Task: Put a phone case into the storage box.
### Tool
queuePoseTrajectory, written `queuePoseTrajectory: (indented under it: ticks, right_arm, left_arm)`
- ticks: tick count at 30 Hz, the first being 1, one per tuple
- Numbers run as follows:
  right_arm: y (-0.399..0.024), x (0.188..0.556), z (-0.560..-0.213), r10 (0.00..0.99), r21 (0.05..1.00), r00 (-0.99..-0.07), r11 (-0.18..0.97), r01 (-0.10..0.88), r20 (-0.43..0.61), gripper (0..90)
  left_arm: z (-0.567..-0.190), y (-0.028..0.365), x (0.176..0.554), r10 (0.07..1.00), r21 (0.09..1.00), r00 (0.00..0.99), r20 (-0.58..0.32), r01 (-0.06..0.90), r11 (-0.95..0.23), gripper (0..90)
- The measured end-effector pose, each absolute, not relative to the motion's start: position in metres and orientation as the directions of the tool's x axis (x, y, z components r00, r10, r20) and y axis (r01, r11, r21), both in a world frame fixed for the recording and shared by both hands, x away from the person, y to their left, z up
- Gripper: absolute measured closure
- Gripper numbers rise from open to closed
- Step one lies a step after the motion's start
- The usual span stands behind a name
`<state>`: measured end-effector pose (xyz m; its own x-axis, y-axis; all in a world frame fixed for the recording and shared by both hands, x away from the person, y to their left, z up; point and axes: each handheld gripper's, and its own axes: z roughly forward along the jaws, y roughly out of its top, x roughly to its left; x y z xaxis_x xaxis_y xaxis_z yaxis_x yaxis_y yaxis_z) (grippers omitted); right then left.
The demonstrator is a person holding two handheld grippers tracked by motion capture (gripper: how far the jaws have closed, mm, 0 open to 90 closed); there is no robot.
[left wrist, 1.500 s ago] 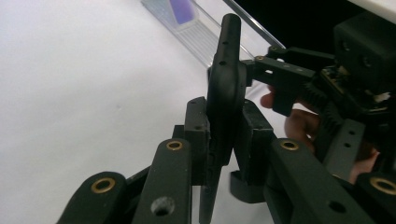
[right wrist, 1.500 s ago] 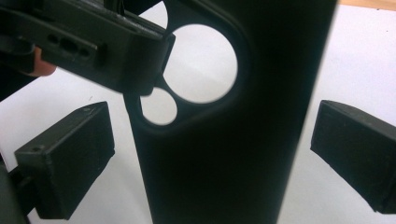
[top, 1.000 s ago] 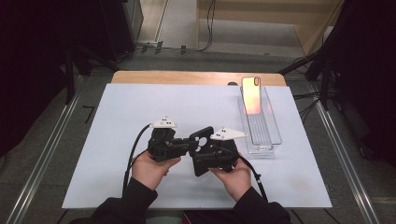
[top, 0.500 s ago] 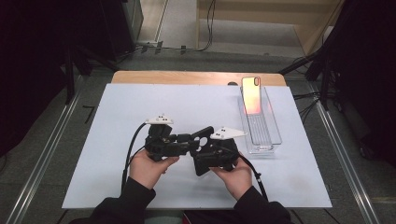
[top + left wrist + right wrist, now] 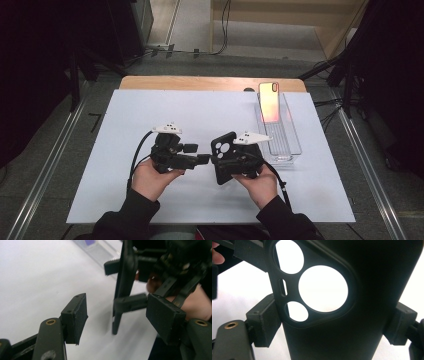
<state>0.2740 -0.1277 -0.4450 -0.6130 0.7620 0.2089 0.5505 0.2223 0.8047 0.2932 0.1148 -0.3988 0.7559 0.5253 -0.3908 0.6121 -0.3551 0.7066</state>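
Black phone case (image 5: 226,156) above white mat (image 5: 125,110), clamped across width by right gripper (image 5: 235,162). Long axis seemingly near upright, camera cutouts at upper end. Left gripper (image 5: 192,154) jaws just been opening, nothing between, just beside case edge.

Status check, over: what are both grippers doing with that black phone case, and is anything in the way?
Right gripper clamped on black phone case. Left gripper jaws just opened, off the case, nothing between them. Phone in clear tray beside; nothing obstructing.
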Motion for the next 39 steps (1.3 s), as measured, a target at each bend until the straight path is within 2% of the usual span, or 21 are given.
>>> queuePoseTrajectory:
  ticks: [5, 9, 17, 25, 39]
  right_arm:
    - [-0.134, 0.277, -0.444, 0.754, 0.796, -0.612, 0.211, 0.567, 0.237, 13.5]
    - [-0.135, 0.277, -0.443, 0.745, 0.798, -0.628, 0.23, 0.557, 0.224, 13.5]
    - [-0.136, 0.277, -0.442, 0.708, 0.799, -0.668, 0.255, 0.544, 0.229, 13.5]
    - [-0.137, 0.277, -0.438, 0.689, 0.8, -0.685, 0.263, 0.54, 0.236, 13.5]
    - [-0.144, 0.275, -0.427, 0.664, 0.803, -0.709, 0.275, 0.529, 0.239, 13.5]
  left_arm:
    - [-0.405, 0.119, 0.294, 0.501, 0.704, 0.762, -0.409, 0.614, -0.358, 33.5]
    - [-0.412, 0.122, 0.292, 0.492, 0.719, 0.798, -0.348, 0.564, -0.406, 33.5]
    - [-0.426, 0.132, 0.289, 0.452, 0.706, 0.827, -0.336, 0.538, -0.46, 33.5]
    - [-0.443, 0.138, 0.282, 0.417, 0.687, 0.872, -0.258, 0.469, -0.555, 29.9]
    - [-0.455, 0.161, 0.279, 0.445, 0.681, 0.845, -0.296, 0.514, -0.521, 29.8]
